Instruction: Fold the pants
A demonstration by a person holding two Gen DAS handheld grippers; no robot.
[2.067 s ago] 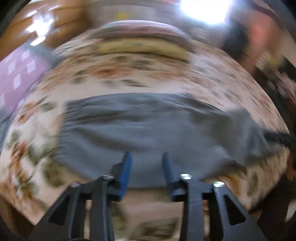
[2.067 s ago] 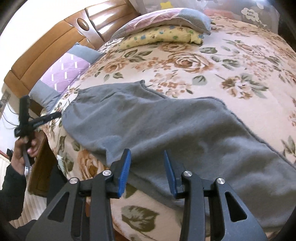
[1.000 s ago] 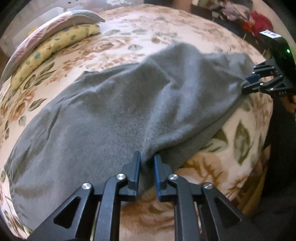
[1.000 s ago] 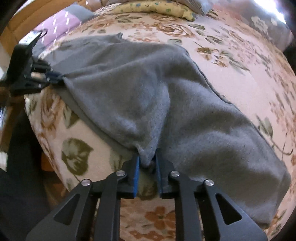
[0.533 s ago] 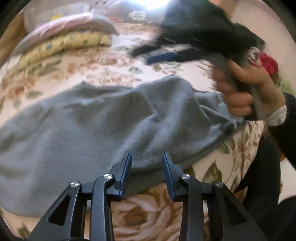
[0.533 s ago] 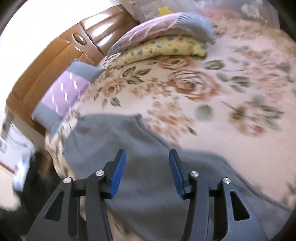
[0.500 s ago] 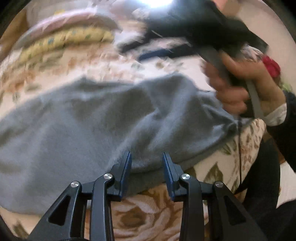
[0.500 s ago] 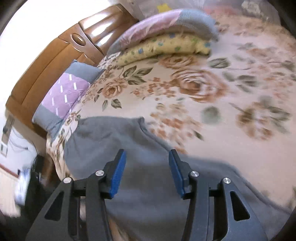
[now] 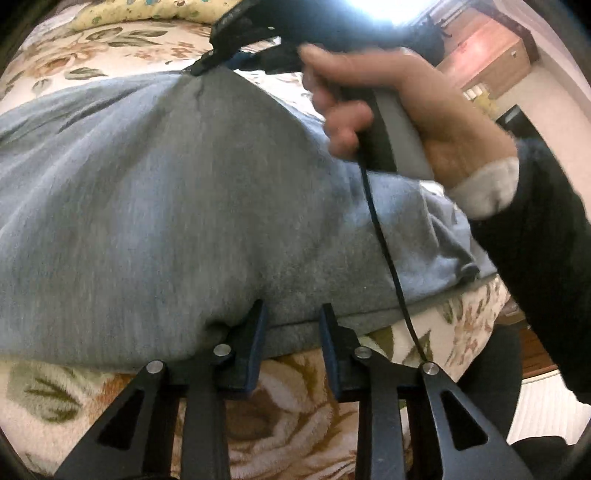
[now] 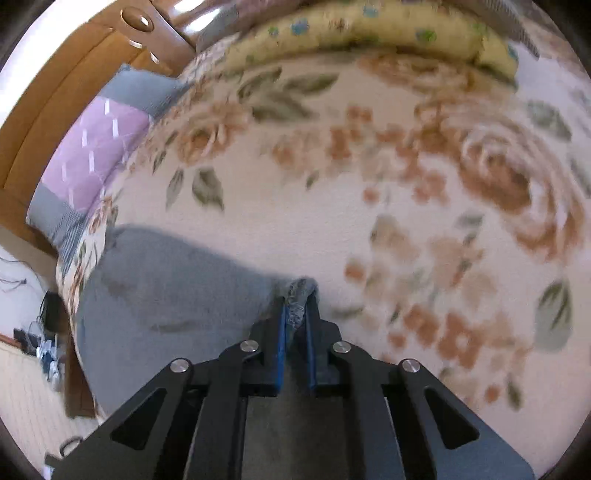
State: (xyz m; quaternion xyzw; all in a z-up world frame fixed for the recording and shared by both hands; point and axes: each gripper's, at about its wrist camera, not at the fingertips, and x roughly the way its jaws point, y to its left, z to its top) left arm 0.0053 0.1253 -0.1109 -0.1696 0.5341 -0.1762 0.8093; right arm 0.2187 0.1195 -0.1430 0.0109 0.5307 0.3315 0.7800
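Grey pants (image 9: 166,192) lie spread across the flowered bed cover (image 9: 295,406). My left gripper (image 9: 291,308) is at their near edge. Its jaws are closing with the grey hem between them, and a gap still shows at each pad. A hand (image 9: 388,103) holds my right gripper (image 9: 201,68) over the far edge of the pants, where its tips pinch the cloth into a peak. In the right wrist view, the right gripper (image 10: 297,299) is shut on a bunched fold of the pants (image 10: 166,295).
A black cable (image 9: 384,240) hangs from the right gripper's handle across the pants. A yellow pillow (image 10: 369,33) and a purple pillow (image 10: 96,147) lie by the wooden headboard (image 10: 74,74). The bed's edge and the floor (image 10: 29,387) are at the lower left.
Both grippers let go of the near hem. The right one swung across to the far edge and shut on it. The left sank back onto the near hem, its jaws narrowing.
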